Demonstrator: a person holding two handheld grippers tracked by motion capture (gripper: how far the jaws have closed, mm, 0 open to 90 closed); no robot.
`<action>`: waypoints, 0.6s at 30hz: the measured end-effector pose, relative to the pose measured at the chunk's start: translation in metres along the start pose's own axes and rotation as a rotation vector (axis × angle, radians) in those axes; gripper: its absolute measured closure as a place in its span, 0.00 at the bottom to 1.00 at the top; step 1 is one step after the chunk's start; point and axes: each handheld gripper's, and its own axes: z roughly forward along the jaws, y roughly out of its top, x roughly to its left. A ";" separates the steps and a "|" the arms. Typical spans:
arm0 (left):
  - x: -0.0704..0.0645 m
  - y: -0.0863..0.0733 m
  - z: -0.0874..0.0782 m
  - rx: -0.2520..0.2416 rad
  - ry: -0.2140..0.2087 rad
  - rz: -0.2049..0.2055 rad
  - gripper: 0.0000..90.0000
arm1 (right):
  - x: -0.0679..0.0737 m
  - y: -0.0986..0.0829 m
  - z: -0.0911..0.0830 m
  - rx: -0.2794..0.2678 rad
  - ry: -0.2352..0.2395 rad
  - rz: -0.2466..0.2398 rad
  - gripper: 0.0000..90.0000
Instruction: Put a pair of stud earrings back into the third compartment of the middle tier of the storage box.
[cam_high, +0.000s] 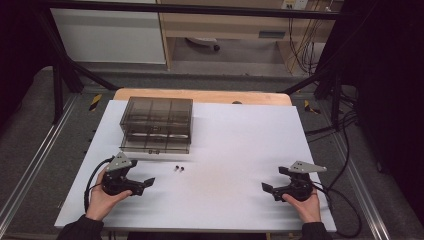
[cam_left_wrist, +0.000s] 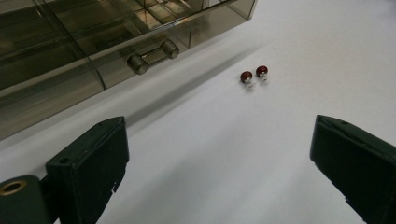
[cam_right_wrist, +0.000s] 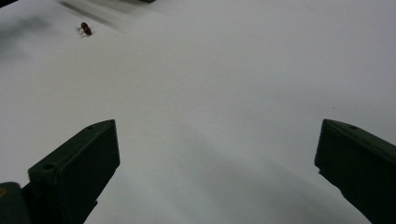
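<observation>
Red, 2 tiny studs (cam_left_wrist: 254, 74) blur before the smoky drawer box (cam_high: 157, 125).

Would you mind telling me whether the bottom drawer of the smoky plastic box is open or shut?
Shut. In the left gripper view the drawer front sits flush with the box, its bar handle untouched, with both grippers away from it.
</observation>
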 end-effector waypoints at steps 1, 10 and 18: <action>-0.001 0.002 0.000 -0.004 0.002 0.003 0.05 | 0.000 0.000 0.000 -0.002 0.000 -0.001 0.01; -0.006 0.016 0.007 0.005 0.005 0.013 0.05 | -0.001 0.000 0.000 -0.002 -0.010 -0.001 0.01; -0.015 0.026 0.020 0.023 0.003 0.020 0.08 | 0.000 0.000 0.002 0.008 -0.008 -0.003 0.01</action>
